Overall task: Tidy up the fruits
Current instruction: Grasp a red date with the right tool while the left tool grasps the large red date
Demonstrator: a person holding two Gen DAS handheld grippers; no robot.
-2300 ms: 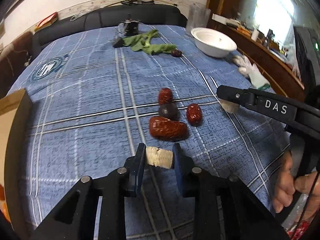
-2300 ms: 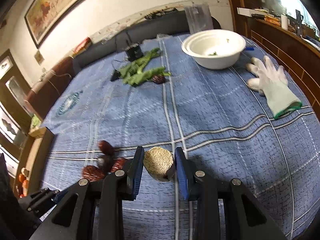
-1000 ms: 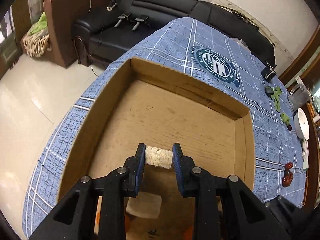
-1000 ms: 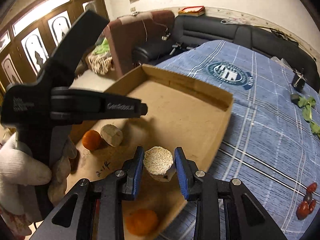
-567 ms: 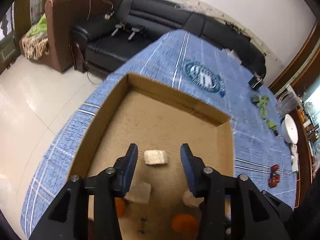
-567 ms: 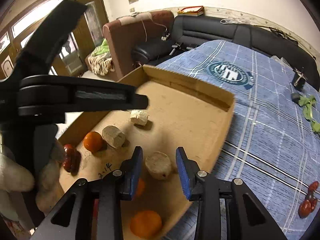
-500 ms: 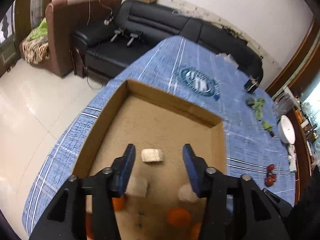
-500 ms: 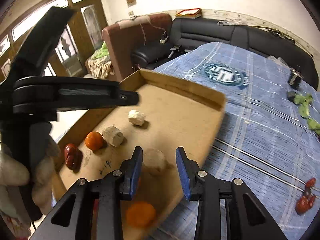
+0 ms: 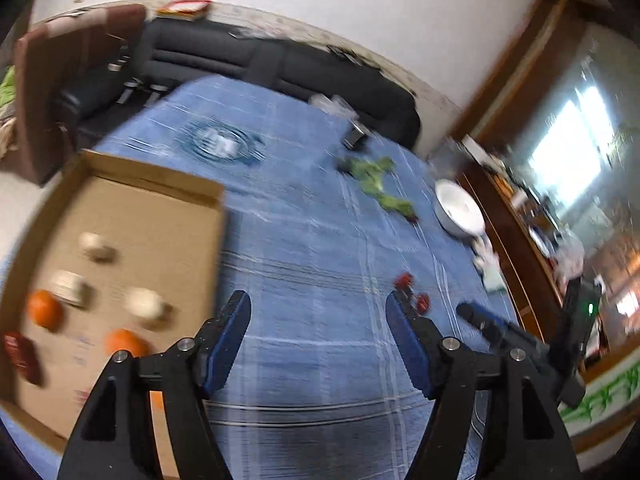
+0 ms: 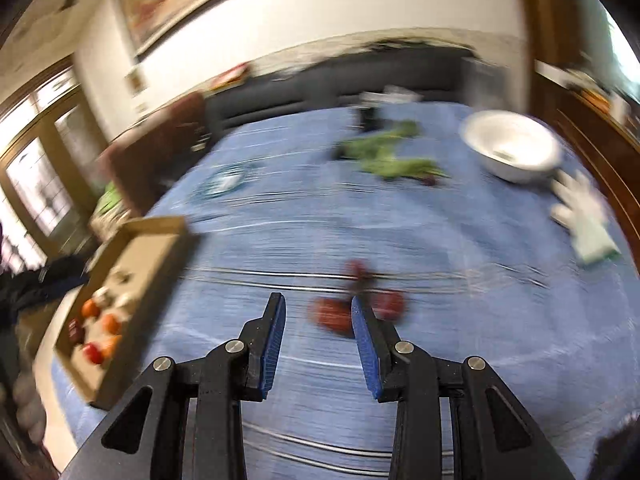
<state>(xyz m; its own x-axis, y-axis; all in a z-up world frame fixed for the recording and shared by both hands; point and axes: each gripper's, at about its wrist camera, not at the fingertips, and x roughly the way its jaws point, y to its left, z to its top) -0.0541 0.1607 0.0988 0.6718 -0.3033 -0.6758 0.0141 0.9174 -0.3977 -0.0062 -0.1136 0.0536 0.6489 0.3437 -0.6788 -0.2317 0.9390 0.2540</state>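
Observation:
A cardboard box [image 9: 168,184] at the left holds oranges [image 9: 45,313], pale fruit pieces [image 9: 145,304] and a dark red date [image 9: 22,356]; it also shows in the right wrist view [image 10: 156,228]. Several red dates [image 9: 412,294] lie on the blue cloth; in the right wrist view they [image 10: 340,314] are blurred just ahead of the fingers. My left gripper [image 9: 318,320] is wide open and empty above the cloth, right of the box. My right gripper [image 10: 318,330] is open and empty, and its body [image 9: 520,344] shows at the right of the left wrist view.
A white bowl [image 10: 512,152] stands at the far right, with a white glove [image 10: 584,216] near it. Green leaves [image 10: 384,156] and a small dark object [image 9: 356,136] lie at the back. A black sofa [image 9: 248,64] runs behind the table.
Both grippers let their pale pieces fall into the box, opened wider and swung right, away from the box, toward the red dates. Both views are motion-blurred now.

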